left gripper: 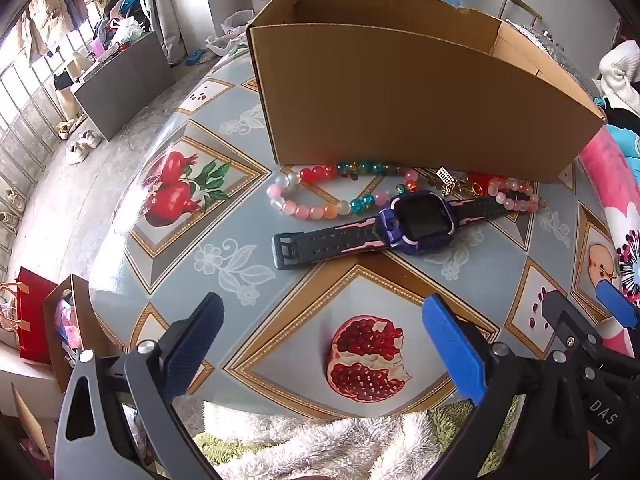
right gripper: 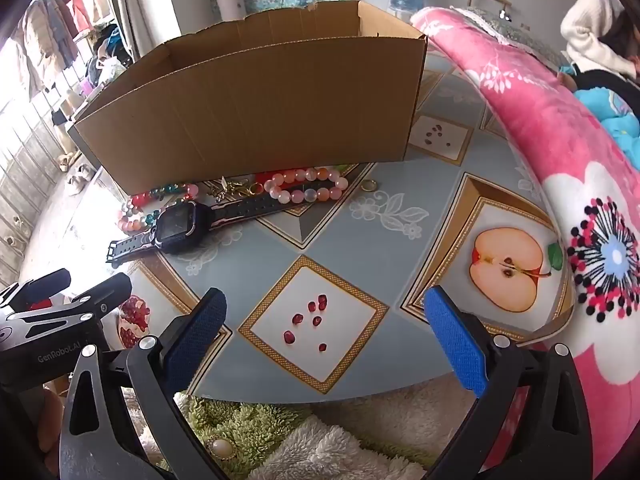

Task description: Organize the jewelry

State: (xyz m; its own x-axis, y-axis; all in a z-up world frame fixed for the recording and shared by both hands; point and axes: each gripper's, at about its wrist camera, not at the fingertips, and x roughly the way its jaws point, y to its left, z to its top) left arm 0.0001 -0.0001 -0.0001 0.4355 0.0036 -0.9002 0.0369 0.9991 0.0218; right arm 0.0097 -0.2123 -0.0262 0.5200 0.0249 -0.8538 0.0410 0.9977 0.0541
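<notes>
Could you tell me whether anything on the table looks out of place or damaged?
Yes: the watch, bead bracelets and small gold trinkets lie jumbled on the table against the cardboard box, none visibly inside it. The box's back rim is ragged, as if torn.

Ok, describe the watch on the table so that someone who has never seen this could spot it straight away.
Find the open cardboard box on the fruit-patterned table. Jewelry lies along its near wall, and nearest to you is the watch, laid flat. It is the only piece with a dark square screen and a black and pink strap; the rest are round glassy beads and gold trinkets.
</notes>
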